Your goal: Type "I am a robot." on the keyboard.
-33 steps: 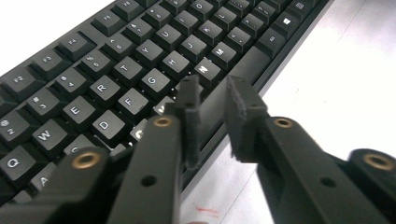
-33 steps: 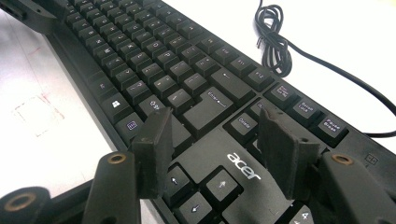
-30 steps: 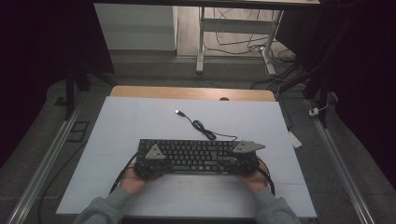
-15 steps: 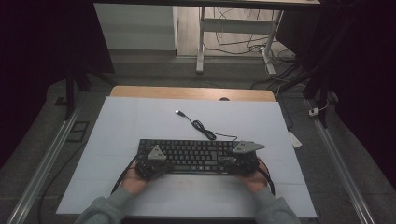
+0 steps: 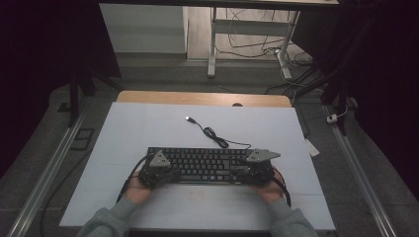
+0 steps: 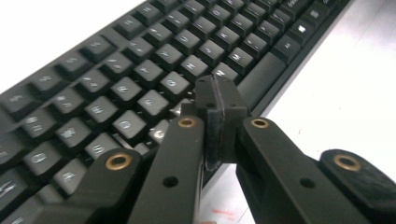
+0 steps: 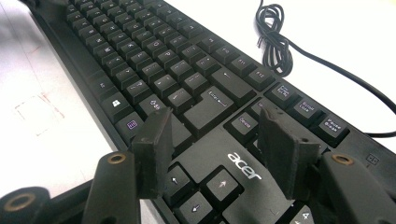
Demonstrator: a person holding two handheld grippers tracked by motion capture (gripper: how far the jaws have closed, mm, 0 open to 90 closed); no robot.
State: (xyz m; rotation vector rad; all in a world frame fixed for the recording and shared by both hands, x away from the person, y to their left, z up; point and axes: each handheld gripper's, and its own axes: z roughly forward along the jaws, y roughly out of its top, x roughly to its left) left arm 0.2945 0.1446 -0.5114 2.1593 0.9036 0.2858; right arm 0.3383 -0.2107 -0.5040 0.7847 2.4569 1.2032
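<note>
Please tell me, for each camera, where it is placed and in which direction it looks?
High view: above the person's side, looking forward and down at the table; both hands and sleeves show.
Left gripper view: on the left claw, shut, facing the keyboard's letter keys.
Right gripper view: on the right claw, open, over the arrow keys.
All views share the keyboard.

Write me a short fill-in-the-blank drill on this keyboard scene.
1. The left gripper's jaws are ___ over the keyboard.
2. The right gripper's jaws stand ___.
3. The brand printed on the keyboard is ___.
4. The keyboard's cable ends in a loose ___ plug.

Missing words: shut; open; acer; USB
</note>
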